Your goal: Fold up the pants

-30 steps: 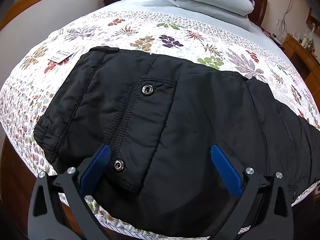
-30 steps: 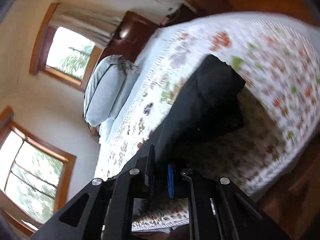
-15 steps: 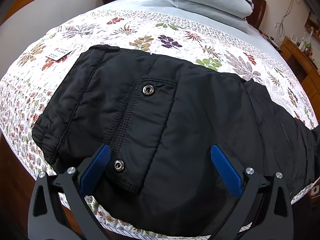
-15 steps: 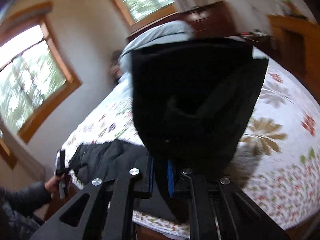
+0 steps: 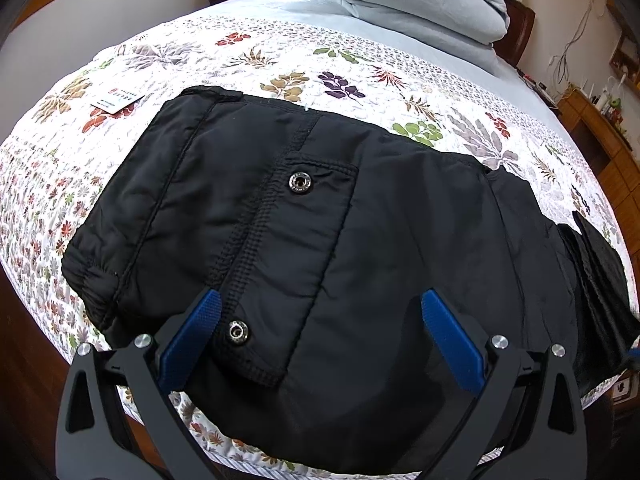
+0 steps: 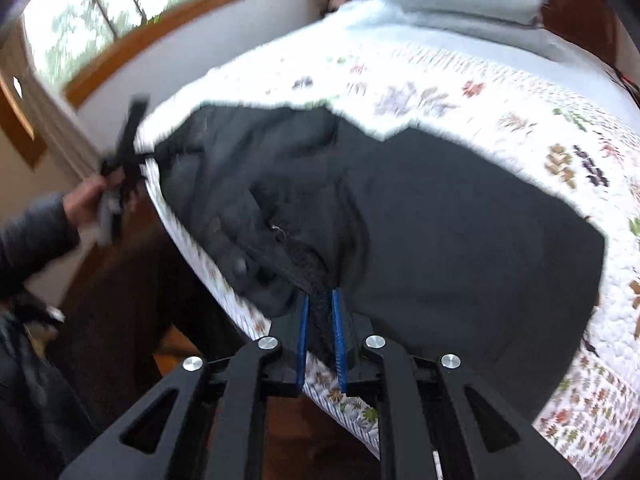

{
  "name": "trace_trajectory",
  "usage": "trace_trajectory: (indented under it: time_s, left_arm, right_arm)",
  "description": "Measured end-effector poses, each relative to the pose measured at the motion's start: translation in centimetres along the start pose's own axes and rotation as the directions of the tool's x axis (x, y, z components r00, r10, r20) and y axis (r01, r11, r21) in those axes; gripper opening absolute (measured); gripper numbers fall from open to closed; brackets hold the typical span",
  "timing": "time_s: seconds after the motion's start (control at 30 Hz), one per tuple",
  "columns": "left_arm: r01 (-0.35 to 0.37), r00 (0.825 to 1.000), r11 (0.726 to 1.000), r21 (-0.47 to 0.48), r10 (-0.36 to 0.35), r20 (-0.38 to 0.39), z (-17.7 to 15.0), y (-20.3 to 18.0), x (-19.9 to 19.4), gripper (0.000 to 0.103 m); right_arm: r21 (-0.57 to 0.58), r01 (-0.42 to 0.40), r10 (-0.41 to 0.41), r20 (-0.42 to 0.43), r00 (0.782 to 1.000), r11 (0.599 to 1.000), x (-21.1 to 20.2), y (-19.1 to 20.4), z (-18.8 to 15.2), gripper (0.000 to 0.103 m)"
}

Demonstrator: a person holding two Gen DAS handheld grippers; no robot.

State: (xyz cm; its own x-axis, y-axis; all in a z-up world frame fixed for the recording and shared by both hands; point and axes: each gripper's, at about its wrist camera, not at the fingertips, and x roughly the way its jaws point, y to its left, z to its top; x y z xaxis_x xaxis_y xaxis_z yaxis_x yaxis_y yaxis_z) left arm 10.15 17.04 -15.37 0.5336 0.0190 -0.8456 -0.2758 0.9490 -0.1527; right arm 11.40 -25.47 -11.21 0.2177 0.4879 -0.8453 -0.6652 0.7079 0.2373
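Releasing too soon is the risk: my right gripper [image 6: 320,320] has its jaws opening with the hem of the black pants [image 5: 320,220] between them, and fabric may slide off the bed [image 5: 280,52] edge. Pants lie across the quilt, partly folded. My left gripper [image 5: 320,320] hangs wide open over the waistband, gripping nothing. Both point steeply downward.

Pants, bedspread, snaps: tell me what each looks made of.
Pants: black, smooth woven cloth with a faint sheen, likely padded synthetic; it puffs between stitched seams. Bedspread: white quilted cotton-like fabric, matte, printed with leaves, dimpled stitching. Snaps: shiny silver metal by their glint.
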Motion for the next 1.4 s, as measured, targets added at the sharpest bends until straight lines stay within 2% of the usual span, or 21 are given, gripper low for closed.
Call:
trace_trajectory:
  time_s: [0.07, 0.1, 0.13, 0.17, 0.27, 0.4, 0.47, 0.6, 0.67, 0.7, 0.77, 0.8, 0.93, 1.03, 1.1, 1.13, 1.23, 1.3, 1.4]
  left_arm:
    - [0.002, 1.0, 1.0, -0.003, -0.002, -0.001, 0.0, 0.0, 0.0, 0.1]
    - [0.001, 1.0, 1.0, -0.003, -0.001, -0.001, 0.0, 0.0, 0.1, 0.1]
    - [0.0, 1.0, 1.0, -0.001, 0.0, -0.002, 0.0, 0.0, 0.1, 0.101]
    - [-0.001, 1.0, 1.0, 0.001, 0.001, -0.003, 0.0, -0.1, 0.1, 0.101]
    - [-0.003, 1.0, 1.0, 0.004, 0.003, -0.003, 0.0, 0.0, 0.1, 0.101]
    - [0.005, 1.0, 1.0, -0.004, -0.005, -0.002, 0.0, 0.1, 0.1, 0.101]
    - [0.009, 1.0, 1.0, -0.009, -0.009, -0.001, 0.0, 0.1, 0.1, 0.101]
    - [0.008, 1.0, 1.0, -0.009, -0.008, 0.002, -0.1, 0.1, 0.1, 0.101]
    - [0.01, 1.0, 1.0, -0.01, -0.01, 0.003, -0.1, 0.1, 0.1, 0.101]
    - [0.01, 1.0, 1.0, -0.01, -0.01, 0.004, -0.1, 0.1, 0.1, 0.101]
    - [0.012, 1.0, 1.0, -0.008, -0.012, 0.003, -0.1, 0.1, 0.1, 0.101]
    - [0.013, 1.0, 1.0, -0.008, -0.013, 0.003, -0.1, 0.1, 0.1, 0.101]
    - [0.02, 1.0, 1.0, -0.015, -0.02, 0.003, -0.1, 0.2, 0.1, 0.101]
    - [0.022, 1.0, 1.0, -0.015, -0.022, 0.005, -0.1, 0.3, 0.1, 0.101]
    - [0.021, 1.0, 1.0, -0.014, -0.02, 0.004, -0.1, 0.3, 0.1, 0.101]
    - [0.017, 1.0, 1.0, -0.01, -0.017, 0.004, -0.1, 0.2, 0.1, 0.101]
    - [0.01, 1.0, 1.0, -0.004, -0.01, 0.004, -0.1, 0.2, 0.2, 0.101]
    - [0.018, 1.0, 1.0, -0.008, -0.018, 0.003, 0.0, 0.3, 0.1, 0.101]
    - [0.048, 0.999, 0.998, -0.041, -0.048, 0.003, 0.2, 0.7, -0.4, 0.101]
  right_arm:
    - [-0.006, -0.006, 0.005, -0.023, 1.0, 1.0, 0.4, 0.0, -0.4, 0.022]
    - [-0.008, -0.016, 0.016, -0.035, 0.999, 1.0, 0.5, 0.0, -0.6, 0.03]
    - [-0.013, -0.037, 0.036, -0.055, 0.998, 0.999, 0.6, 0.2, -0.8, 0.045]
    - [-0.018, -0.044, 0.043, -0.061, 0.997, 0.999, 0.6, 0.4, -0.9, 0.049]
    - [-0.032, -0.052, 0.051, -0.057, 0.997, 0.998, 0.1, 1.2, -0.7, 0.05]
    - [-0.012, -0.074, 0.075, 0.033, 0.997, 0.997, -1.0, 2.1, 0.6, 0.05]
    - [-0.047, -0.03, 0.032, 0.046, 0.998, 0.998, -0.8, 2.8, 1.3, 0.05]
    - [-0.089, -0.008, 0.01, 0.025, 1.0, 0.996, 1.2, 3.8, 2.3, 0.05]
    - [-0.12, 0.062, -0.06, 0.02, 0.998, 0.991, 2.5, 4.3, 2.9, 0.05]
    - [-0.132, 0.084, -0.082, 0.02, 0.996, 0.988, 2.9, 4.4, 3.1, 0.05]
    - [-0.141, 0.087, -0.086, 0.009, 0.996, 0.986, 3.8, 4.3, 3.5, 0.037]
    - [-0.138, 0.071, -0.072, 0.001, 0.997, 0.988, 3.9, 4.3, 3.6, 0.028]
    - [-0.15, 0.06, -0.059, 0.009, 0.998, 0.987, 3.4, 4.6, 3.6, 0.018]
    - [-0.15, -0.004, 0.009, 0.033, 0.999, 0.989, 2.0, 5.0, 3.5, 0.017]
    - [-0.158, -0.083, 0.089, 0.032, 0.996, 0.984, 1.4, 5.5, 3.3, 0.004]
    - [-0.167, -0.104, 0.108, 0.018, 0.994, 0.98, 1.7, 5.9, 3.3, 0.004]
    - [-0.205, -0.032, 0.027, -0.027, 0.999, 0.978, 3.3, 6.5, 3.0, 0.005]
    - [-0.163, -0.063, 0.06, -0.027, 0.998, 0.985, 3.6, 6.0, 2.9, 0.007]
    - [-0.092, -0.093, 0.096, 0.022, 0.995, 0.991, 2.6, 4.9, 2.8, 0.011]
